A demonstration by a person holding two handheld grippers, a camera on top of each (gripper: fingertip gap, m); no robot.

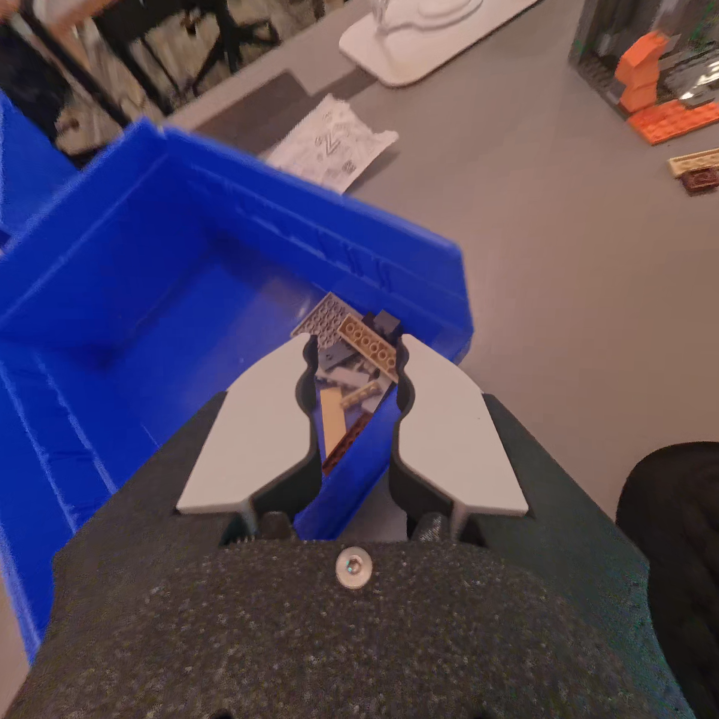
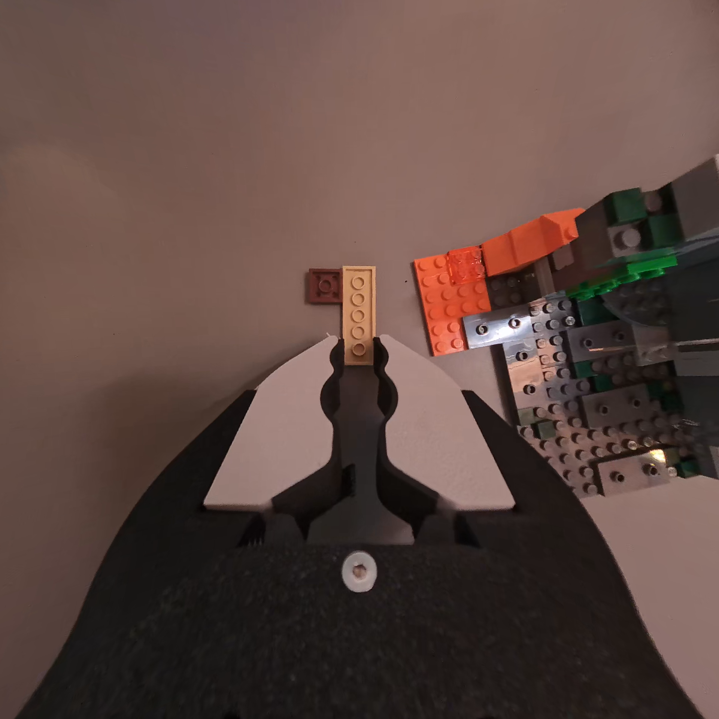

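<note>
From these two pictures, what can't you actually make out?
- Left wrist view: most of the brick pile in the blue bin hides behind the fingers.
- Same view: the printed sheet is blurred.
- Right wrist view: the brick model runs off the right edge.

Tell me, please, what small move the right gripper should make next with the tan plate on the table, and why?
Probably a short, straight lift. The right gripper already has both fingertips against the near end of the tan plate, which lies flat on the grey table. A small brown plate touches its far end, and the brick model stands close on the right, so rising looks safer than sliding sideways.
</note>
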